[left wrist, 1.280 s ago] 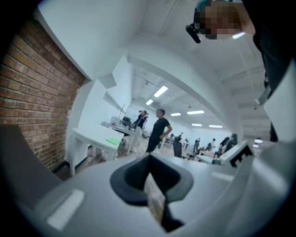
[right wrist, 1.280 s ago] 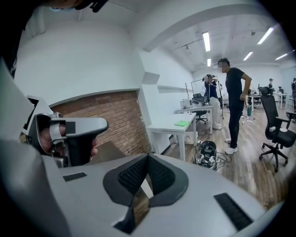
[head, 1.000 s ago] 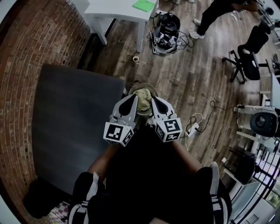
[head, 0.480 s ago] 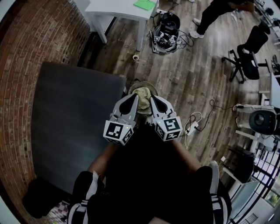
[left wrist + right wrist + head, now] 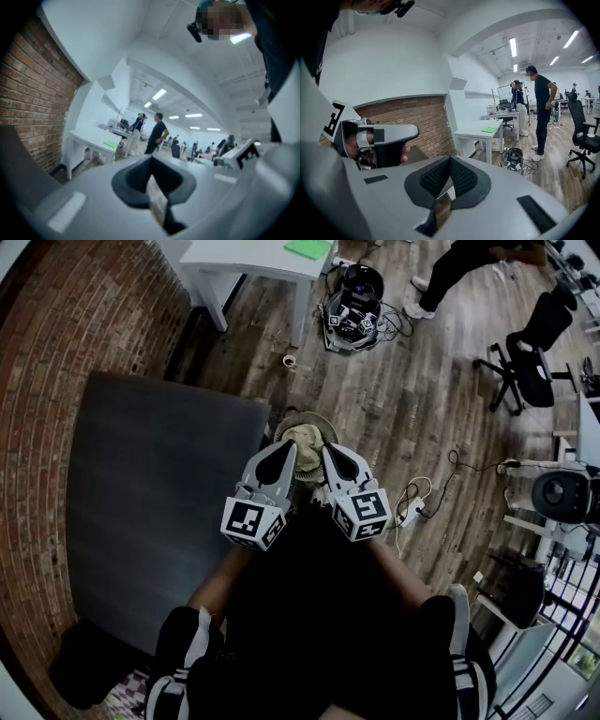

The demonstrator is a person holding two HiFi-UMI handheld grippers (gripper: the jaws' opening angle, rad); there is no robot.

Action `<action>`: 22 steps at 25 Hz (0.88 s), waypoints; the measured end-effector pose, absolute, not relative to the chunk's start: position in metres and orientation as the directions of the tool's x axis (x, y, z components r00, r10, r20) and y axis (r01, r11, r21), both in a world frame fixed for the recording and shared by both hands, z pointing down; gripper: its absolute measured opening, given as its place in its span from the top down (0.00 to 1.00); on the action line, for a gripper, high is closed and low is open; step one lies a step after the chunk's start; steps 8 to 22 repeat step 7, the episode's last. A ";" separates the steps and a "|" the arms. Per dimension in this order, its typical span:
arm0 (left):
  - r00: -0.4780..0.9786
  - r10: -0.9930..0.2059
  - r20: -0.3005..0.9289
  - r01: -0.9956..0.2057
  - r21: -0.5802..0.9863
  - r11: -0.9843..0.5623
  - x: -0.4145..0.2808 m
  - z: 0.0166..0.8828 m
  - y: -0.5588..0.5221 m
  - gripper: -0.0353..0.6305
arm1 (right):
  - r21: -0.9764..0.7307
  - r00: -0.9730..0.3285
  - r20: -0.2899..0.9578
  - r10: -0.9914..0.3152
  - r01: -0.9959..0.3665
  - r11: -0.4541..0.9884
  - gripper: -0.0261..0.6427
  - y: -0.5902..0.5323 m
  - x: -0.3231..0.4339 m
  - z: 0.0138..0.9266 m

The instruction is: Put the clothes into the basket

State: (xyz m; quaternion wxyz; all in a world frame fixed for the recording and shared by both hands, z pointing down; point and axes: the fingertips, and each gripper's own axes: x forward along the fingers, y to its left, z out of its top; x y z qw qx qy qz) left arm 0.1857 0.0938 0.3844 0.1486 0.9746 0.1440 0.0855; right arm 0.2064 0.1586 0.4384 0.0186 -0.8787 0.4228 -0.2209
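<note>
In the head view a round basket [image 5: 292,420] stands on the wooden floor beside the dark grey table, with a crumpled beige-green cloth [image 5: 307,440] lying in it. My left gripper [image 5: 288,450] and right gripper [image 5: 328,452] hang side by side just above the basket, their tips over the cloth's near part. Both are shut with nothing between the jaws. The left gripper view shows its own jaws [image 5: 151,160] meeting, and so does the right gripper view [image 5: 450,160], where the left gripper's handle [image 5: 377,140] is at the left. Whether the tips touch the cloth is hidden.
A dark grey table [image 5: 159,493] lies to the left along a brick wall [image 5: 56,352]. Further off stand a white table [image 5: 253,261] with a green sheet [image 5: 307,249], a black device with cables [image 5: 354,306], a tape roll [image 5: 290,361], an office chair [image 5: 530,362] and a standing person [image 5: 455,268].
</note>
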 end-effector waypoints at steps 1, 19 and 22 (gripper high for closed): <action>0.944 0.306 0.123 0.256 0.311 -0.915 0.185 0.384 0.093 0.94 | -0.218 0.547 0.374 -0.749 -0.733 -0.644 0.95 0.159 0.206 0.439; 0.945 0.303 0.126 0.251 0.317 -0.915 0.183 0.387 0.088 0.94 | -0.211 0.555 0.381 -0.740 -0.727 -0.653 0.95 0.155 0.206 0.440; 0.945 0.303 0.126 0.251 0.317 -0.915 0.183 0.387 0.088 0.94 | -0.211 0.555 0.381 -0.740 -0.727 -0.653 0.95 0.155 0.206 0.440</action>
